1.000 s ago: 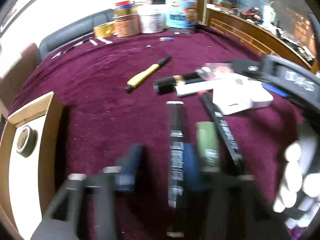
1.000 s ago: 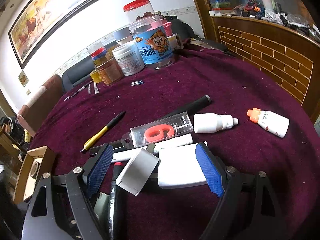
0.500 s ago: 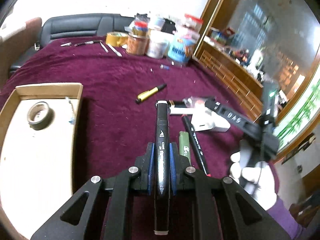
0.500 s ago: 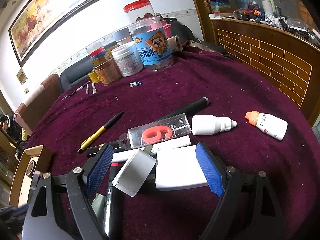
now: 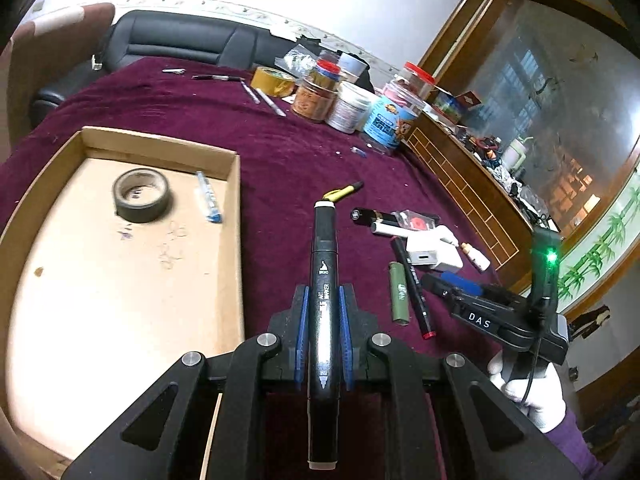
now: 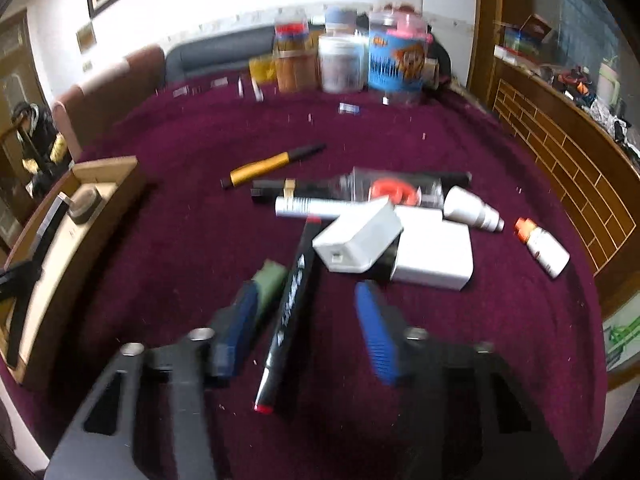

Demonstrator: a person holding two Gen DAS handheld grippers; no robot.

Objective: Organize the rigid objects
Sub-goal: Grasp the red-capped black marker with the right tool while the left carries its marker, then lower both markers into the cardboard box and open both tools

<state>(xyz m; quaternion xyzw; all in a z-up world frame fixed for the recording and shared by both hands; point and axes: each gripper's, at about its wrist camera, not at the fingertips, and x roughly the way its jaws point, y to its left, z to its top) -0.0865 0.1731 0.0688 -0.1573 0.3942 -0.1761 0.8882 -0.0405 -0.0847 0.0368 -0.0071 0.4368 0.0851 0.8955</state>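
Observation:
My left gripper (image 5: 323, 332) is shut on a black art marker (image 5: 325, 280), held above the maroon cloth just right of a shallow cardboard tray (image 5: 236, 240). The tray holds a dark tape roll (image 5: 141, 195) and a small blue-white tube (image 5: 208, 197). My right gripper (image 6: 308, 320) is open, low over a red-tipped black marker (image 6: 290, 304) that lies between its fingers, with a green lighter (image 6: 270, 284) by the left finger. White chargers (image 6: 400, 248), a silver pen (image 6: 312, 208) and a yellow-black pen (image 6: 272, 163) lie beyond.
Two small white dropper bottles (image 6: 546, 252) lie to the right. Jars and a tape roll (image 5: 348, 100) stand at the table's far edge. A wooden counter (image 6: 568, 152) borders the right side. A sofa (image 5: 180, 44) sits behind the table.
My left gripper closed on the black marker, lifted it and swung left toward the tray. My right gripper moved down and left over the red-tipped marker.

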